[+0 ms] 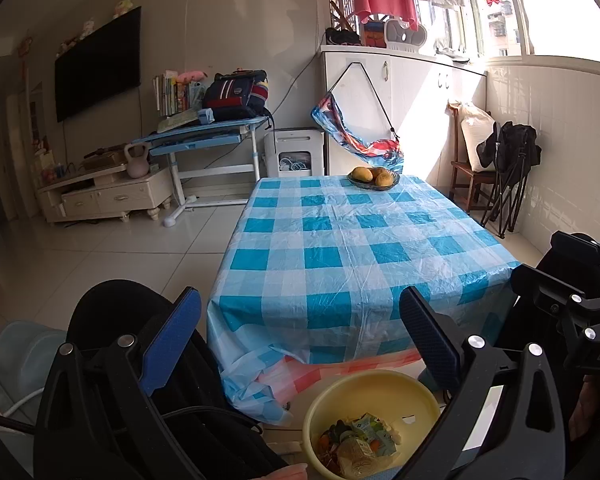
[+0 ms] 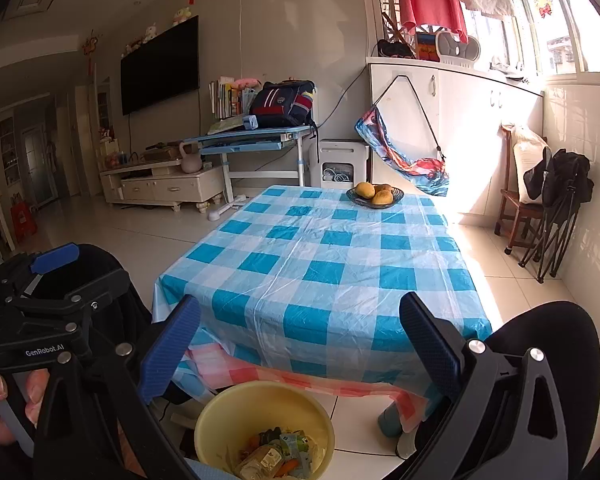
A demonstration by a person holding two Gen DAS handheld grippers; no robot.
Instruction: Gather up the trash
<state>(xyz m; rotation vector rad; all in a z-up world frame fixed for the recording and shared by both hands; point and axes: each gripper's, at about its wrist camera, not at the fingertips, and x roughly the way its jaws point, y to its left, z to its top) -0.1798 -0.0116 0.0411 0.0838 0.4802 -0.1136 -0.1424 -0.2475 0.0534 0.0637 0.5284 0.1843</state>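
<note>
A yellow bin (image 1: 412, 396) stands on the floor in front of the table, and it also shows in the right wrist view (image 2: 220, 412). It holds several pieces of trash (image 1: 360, 444), mostly wrappers and scraps (image 2: 276, 456). My left gripper (image 1: 300, 332) is open and empty, held above the bin. My right gripper (image 2: 300, 332) is open and empty too, above the bin. The left gripper shows at the left of the right wrist view (image 2: 52, 276). The right gripper shows at the right of the left wrist view (image 1: 572, 288).
A table with a blue checked cloth (image 1: 340, 248) stands ahead, with a bowl of mangoes (image 1: 374, 178) at its far edge. Black chairs (image 1: 112, 308) (image 2: 540, 340) flank the bin. A folded chair (image 2: 556, 208) leans on the right wall. A desk (image 1: 204, 136) and TV stand (image 1: 100, 192) are far left.
</note>
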